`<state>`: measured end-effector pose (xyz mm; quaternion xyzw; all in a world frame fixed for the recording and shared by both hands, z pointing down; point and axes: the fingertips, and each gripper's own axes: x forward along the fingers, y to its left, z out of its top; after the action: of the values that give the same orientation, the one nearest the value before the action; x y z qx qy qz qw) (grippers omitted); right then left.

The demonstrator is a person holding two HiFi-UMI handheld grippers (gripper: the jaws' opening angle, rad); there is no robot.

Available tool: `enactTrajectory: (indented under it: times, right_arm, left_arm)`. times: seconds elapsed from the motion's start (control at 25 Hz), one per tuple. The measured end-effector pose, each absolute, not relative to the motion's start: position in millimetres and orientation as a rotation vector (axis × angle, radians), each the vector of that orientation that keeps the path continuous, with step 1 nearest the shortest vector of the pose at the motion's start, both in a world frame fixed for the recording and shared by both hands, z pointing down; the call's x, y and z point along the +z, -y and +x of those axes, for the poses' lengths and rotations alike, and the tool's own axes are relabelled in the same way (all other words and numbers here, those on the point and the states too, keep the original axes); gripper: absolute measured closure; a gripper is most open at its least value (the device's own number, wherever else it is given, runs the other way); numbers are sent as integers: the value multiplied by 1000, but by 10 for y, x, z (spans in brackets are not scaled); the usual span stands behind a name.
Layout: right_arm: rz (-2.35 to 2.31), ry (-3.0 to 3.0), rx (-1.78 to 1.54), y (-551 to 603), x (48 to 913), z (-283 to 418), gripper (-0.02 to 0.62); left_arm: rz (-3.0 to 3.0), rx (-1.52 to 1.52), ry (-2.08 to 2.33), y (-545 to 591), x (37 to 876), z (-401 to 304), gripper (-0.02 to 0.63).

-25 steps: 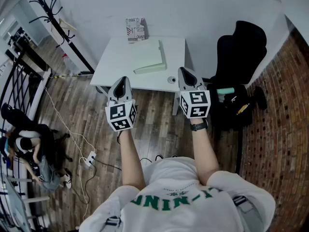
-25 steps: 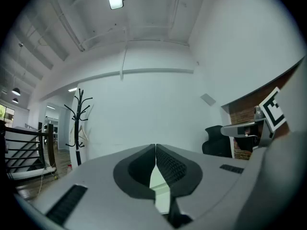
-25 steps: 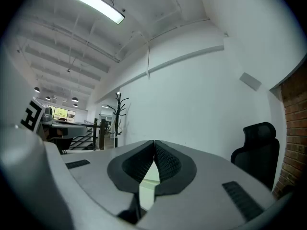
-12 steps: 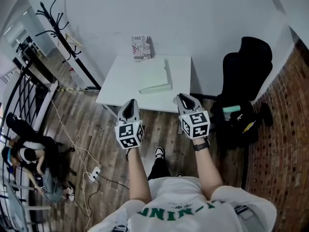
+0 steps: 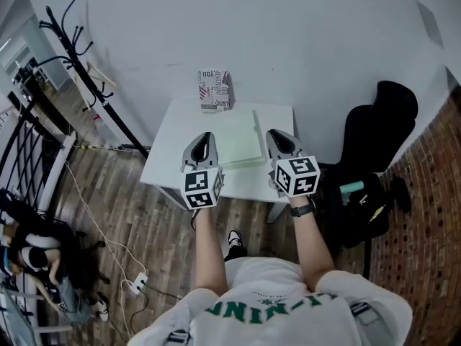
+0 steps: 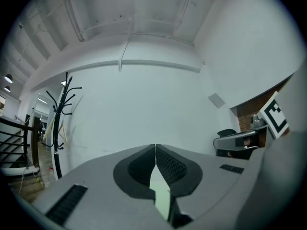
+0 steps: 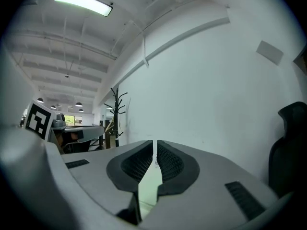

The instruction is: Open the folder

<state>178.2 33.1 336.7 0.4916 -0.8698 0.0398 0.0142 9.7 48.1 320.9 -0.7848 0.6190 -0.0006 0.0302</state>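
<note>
Closed folder [image 5: 238,139], pale green, lies flat on the white table [image 5: 167,157]. It sits right of centre, its far edge close to the table's back edge and its near edge short of the front edge. The cover is down, so the task has not started.

A small printed box [image 5: 215,89] stands at the back edge against the wall, just beyond the folder's far-left corner. It is clear of the cover's swing, as far as I can judge.

Left gripper [image 5: 204,138] is held over the table just beside the folder's left edge. Its own view shows the tongs pressed together at the tips with nothing between them. Right gripper [image 5: 278,135] is over the folder's right edge. Its tongs are narrow, a bare slit with nothing in it.

Both tools are held level, side by side, flanking the folder. This reads as an approach stance, with one hand on each side so one can pin while the other lifts. Neither touches the folder, as far as the head view shows.

Closed tips may suit sliding under a cover edge like a wedge; pinching the cover would need the tongs to spread first.

I cannot tell which edge is the spine.

A coat stand [image 5: 79,56] is off the table's left side and a black chair [image 5: 374,132] off its right. Neither is in the way.
</note>
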Motion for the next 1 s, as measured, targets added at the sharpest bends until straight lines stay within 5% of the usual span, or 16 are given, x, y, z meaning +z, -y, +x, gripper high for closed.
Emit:
enactTrajectory:
  times: [0.48, 1.0]
  right_arm:
    - [1518, 2670, 195, 1318, 3452, 802, 560]
    - [1438, 2531, 465, 2339, 4318, 1165, 521]
  left_arm:
    - [-2484, -89, -1817, 1190, 3199, -741, 589]
    - [-2679, -221, -1798, 2327, 3984, -382, 589]
